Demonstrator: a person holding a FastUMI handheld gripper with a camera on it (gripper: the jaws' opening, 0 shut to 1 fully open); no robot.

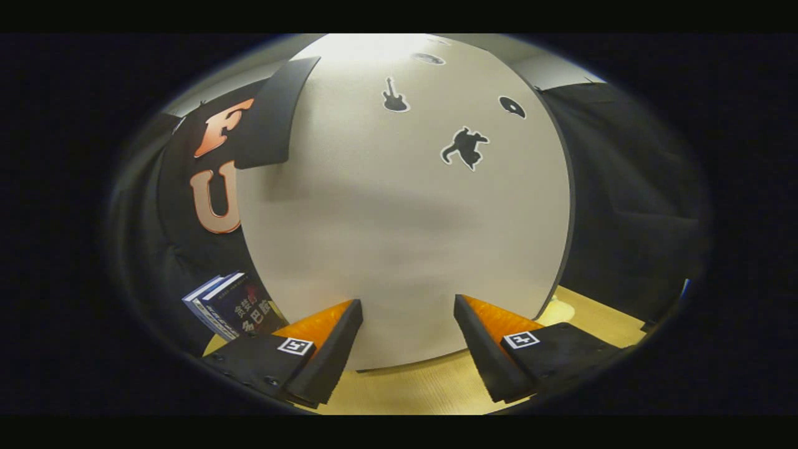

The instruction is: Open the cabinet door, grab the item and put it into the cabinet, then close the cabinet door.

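Cabinet door (pixel 405 237) sits flush and shut right ahead of the gripper (pixel 408 312), pale grey panel with small dark stickers (pixel 464 148) near the top. That fits either end of the job: item yet to go in, or already inside with the door closed again; can't tell which. A book (pixel 234 305), maybe the item, stands on the wooden table (pixel 411 390) left of the cabinet. Fingers spread wide, holding nothing.

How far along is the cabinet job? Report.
Cabinet door looks shut, just ahead of the open, empty gripper. A book stands outside, left of the cabinet. If the book is the item, stowing it remains; if another item is already inside, the shut door fits the end.
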